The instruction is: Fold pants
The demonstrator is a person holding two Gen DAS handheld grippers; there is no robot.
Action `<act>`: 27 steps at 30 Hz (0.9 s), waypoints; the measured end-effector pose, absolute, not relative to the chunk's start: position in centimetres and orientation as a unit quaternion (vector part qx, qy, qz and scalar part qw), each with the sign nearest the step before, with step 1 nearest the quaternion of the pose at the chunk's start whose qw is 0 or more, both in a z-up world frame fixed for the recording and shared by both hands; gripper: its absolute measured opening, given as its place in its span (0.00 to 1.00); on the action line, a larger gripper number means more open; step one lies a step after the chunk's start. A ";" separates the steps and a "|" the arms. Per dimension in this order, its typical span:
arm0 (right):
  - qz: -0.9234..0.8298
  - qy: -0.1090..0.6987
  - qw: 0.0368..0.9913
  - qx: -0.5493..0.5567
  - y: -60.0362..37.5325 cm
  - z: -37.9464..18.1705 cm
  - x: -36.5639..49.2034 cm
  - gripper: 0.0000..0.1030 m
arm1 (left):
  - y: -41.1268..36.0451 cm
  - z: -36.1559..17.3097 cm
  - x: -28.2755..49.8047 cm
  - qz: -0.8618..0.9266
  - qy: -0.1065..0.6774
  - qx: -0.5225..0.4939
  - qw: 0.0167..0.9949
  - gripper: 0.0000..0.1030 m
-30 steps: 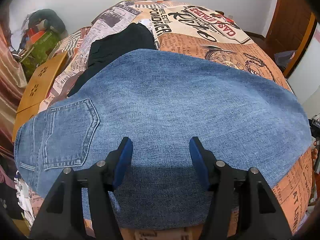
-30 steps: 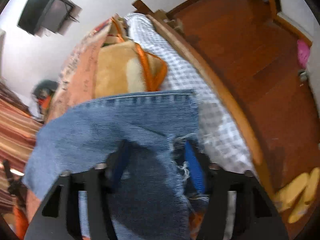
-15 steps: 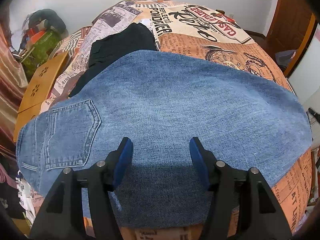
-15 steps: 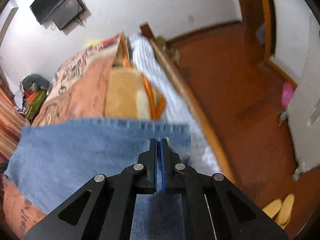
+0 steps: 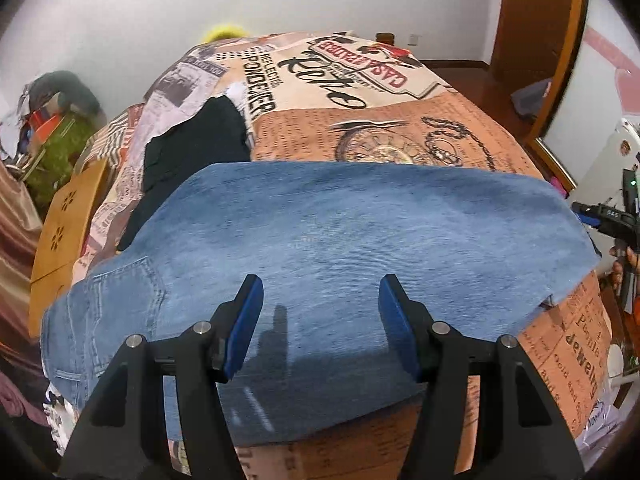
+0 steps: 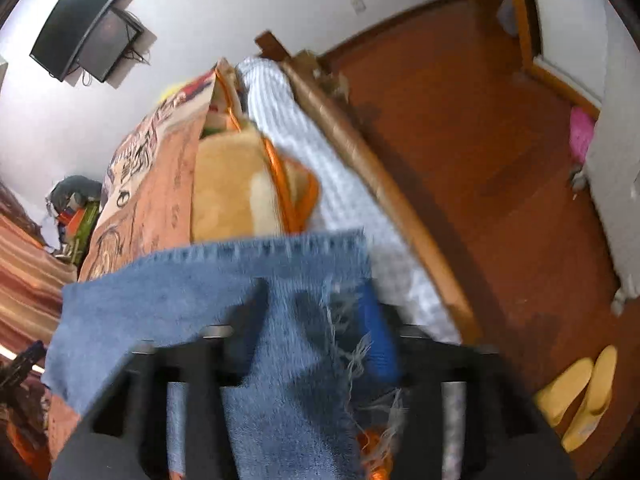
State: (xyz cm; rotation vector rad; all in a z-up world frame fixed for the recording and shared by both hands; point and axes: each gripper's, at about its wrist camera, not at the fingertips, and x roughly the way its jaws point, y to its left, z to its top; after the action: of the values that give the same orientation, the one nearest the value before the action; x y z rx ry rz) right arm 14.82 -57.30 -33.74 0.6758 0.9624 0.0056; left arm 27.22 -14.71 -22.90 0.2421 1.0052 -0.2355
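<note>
The jeans [image 5: 340, 248] lie across the near end of the bed's printed cover [image 5: 400, 128], laid flat as one long band: waist and back pocket [image 5: 124, 300] out at about eight o'clock in the left wrist view, the leg end running off toward three o'clock. The two legs seem already stacked one on the other, so I'd judge the lengthwise fold done and the crosswise folds still to come.

The left gripper [image 5: 320, 320] hangs above the middle of the denim with its blue pads spread wide, nothing between them, not touching the cloth as far as I can see.

Over at the hem, the right gripper [image 6: 316, 332] is opening its jaws. The frayed hem [image 6: 352, 344] lies between and over the fingers (the picture is smeared, so it's hard to be sure), and the pads do not look pressed on it.

A dark garment [image 5: 192, 148] lies at eleven o'clock beyond the jeans, touching their far edge.

What's left, I reckon: bring hem to waist, then halve again.
</note>
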 end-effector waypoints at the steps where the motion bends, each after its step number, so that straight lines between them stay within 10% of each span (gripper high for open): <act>1: 0.009 0.457 0.829 0.321 -57.1 -34.2 14.8 0.51 | -14.9 -23.0 27.2 -0.115 0.480 0.114 0.862 0.59; 10: 0.054 0.453 0.823 0.338 -55.7 -35.5 15.5 0.15 | -15.4 -23.2 26.9 -0.116 0.482 0.117 0.861 0.59; 27: -0.052 0.442 0.884 0.145 -54.2 -31.2 19.0 0.10 | -17.3 -22.7 28.6 -0.135 0.473 0.124 0.862 0.59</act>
State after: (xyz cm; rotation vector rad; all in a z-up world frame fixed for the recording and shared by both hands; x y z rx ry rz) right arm 18.96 -54.25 -31.21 0.3013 0.9191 -0.1084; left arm 28.64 -17.30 -22.67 0.2597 0.9910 -0.2838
